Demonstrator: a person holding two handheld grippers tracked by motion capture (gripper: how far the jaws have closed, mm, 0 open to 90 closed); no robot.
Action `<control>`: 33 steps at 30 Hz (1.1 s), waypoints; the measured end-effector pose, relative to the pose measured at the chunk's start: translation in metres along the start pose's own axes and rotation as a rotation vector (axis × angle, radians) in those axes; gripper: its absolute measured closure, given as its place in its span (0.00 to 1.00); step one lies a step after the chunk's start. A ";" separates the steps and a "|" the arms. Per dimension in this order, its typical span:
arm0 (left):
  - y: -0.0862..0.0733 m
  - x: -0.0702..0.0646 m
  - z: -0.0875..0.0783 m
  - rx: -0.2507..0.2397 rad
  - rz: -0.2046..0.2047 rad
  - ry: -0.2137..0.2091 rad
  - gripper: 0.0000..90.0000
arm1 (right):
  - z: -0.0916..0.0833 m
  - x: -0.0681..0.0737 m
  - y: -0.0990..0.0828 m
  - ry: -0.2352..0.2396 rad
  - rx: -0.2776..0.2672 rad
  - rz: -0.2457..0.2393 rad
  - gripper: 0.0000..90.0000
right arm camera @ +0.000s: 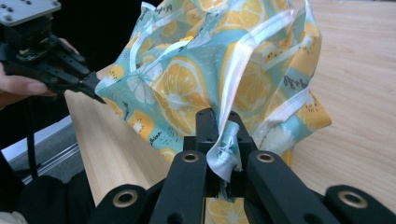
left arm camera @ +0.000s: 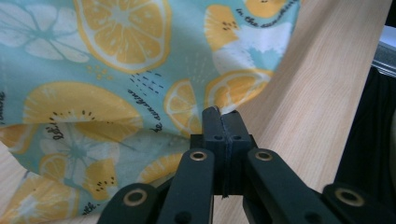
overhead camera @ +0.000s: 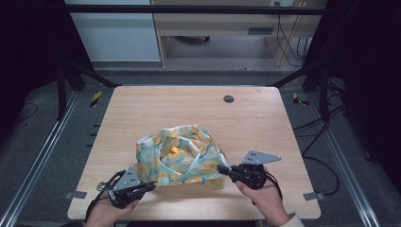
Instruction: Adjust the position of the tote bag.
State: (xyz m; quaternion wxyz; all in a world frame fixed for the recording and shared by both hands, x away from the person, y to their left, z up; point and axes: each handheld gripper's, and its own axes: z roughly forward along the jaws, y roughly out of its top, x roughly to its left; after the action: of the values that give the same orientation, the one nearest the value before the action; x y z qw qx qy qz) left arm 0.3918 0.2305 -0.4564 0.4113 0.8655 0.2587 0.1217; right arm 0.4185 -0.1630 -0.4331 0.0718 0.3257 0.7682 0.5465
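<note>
Here we are over the pale wooden surface point(overhead camera: 142, 109), and sitting near its front centre is a crumpled cloth point(overhead camera: 182, 153), pale teal with yellow lemon slices printed all over it and white ribbon trim running through the folds. The left gripper point(overhead camera: 150, 186) comes in at the near left, held in the person's left hand point(overhead camera: 106, 213), and its fingers point(left arm camera: 212, 126) are pressed tight together on the near left edge of the cloth, a sliver of fabric pinched right at their tips. Over on the near right, the right gripper point(overhead camera: 221, 169), held by the right hand point(overhead camera: 267, 198), has its fingers point(right arm camera: 205, 128) clamped on the cloth's right side, with a tuft of frayed white ribbon point(right arm camera: 224, 154) bunched between them. In the right gripper view the cloth billows up between the two grippers, with the left gripper point(right arm camera: 98, 88) biting its far corner. A small dark round grommet point(overhead camera: 229, 99) sits in the surface toward the far side, well apart from the cloth.
</note>
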 end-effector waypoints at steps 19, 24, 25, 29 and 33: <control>0.006 0.010 0.034 0.117 0.021 0.074 1.00 | 0.021 -0.013 -0.018 -0.047 0.180 -0.068 0.97; 0.006 0.016 0.040 0.122 0.005 0.096 1.00 | 0.026 -0.016 -0.019 -0.054 0.195 -0.062 0.97; 0.006 0.016 0.040 0.122 0.005 0.096 1.00 | 0.027 -0.016 -0.019 -0.057 0.197 -0.063 0.97; 0.008 0.022 0.046 0.111 -0.016 0.131 1.00 | 0.030 -0.017 -0.019 -0.067 0.203 -0.060 0.97; 0.012 0.028 0.052 0.100 -0.024 0.169 1.00 | 0.032 -0.019 -0.019 -0.088 0.197 -0.054 0.97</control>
State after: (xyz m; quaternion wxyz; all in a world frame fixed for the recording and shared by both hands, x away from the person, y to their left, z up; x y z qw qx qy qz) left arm 0.4414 0.2050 -0.4799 0.3456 0.8686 0.3084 0.1763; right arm 0.4409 -0.1521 -0.4670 0.0875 0.3341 0.8228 0.4513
